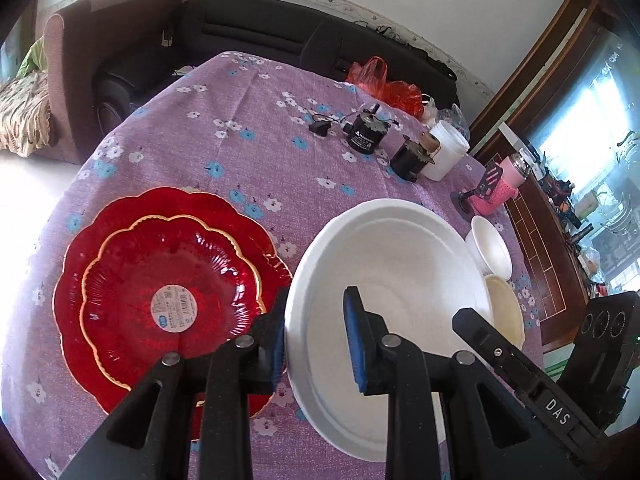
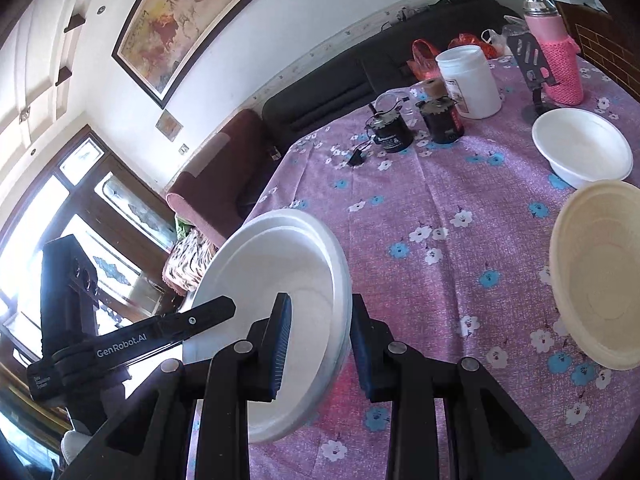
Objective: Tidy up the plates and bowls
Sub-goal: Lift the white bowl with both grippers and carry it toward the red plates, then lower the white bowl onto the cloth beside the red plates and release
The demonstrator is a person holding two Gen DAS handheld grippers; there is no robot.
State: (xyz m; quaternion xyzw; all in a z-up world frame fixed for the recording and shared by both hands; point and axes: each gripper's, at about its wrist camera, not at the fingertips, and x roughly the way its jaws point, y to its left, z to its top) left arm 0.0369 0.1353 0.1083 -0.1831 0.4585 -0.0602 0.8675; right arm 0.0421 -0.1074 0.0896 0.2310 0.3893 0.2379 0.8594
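A big white plate is held up off the purple flowered table, tilted. My left gripper is shut on its left rim, and my right gripper is shut on its right rim. Two red scalloped plates with gold rims lie stacked, the small one on the large one, left of the white plate. A small white bowl and a cream bowl stand on the table at the right; both show in the left wrist view, white and cream.
At the far side of the table stand a white jar, two black cylinders, a pink knit-covered bottle, a phone stand and red plastic bags. A dark sofa lies beyond the table.
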